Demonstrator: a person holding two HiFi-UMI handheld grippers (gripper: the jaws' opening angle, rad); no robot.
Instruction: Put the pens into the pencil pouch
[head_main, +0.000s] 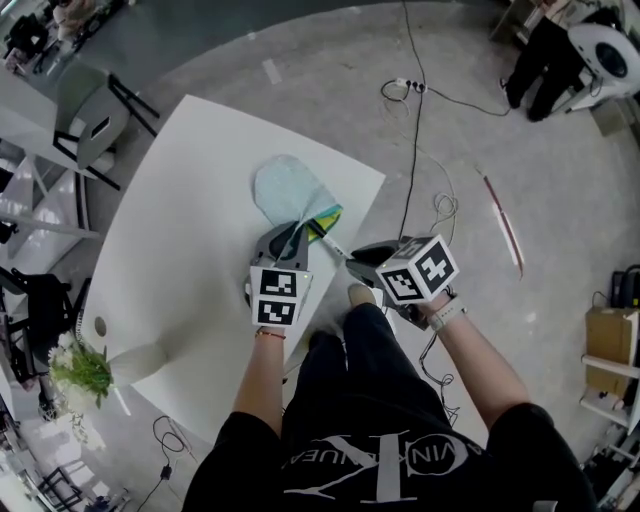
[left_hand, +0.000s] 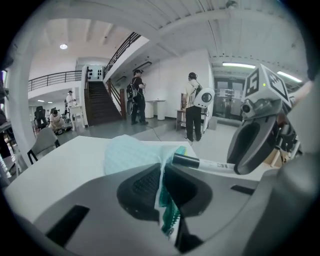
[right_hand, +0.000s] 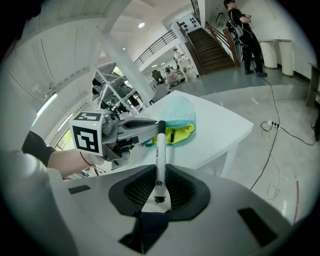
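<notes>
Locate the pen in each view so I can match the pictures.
Head view: the pen sits at centre, slanting down-right from the pouch mouth.
Left gripper view: pen right of centre, black cap at the pouch mouth.
Right gripper view: pen at centre, running up the picture, clamped in the right gripper.
Shared landmark: the teal pencil pouch.

pen print illegible (small), pouch contents hidden
</notes>
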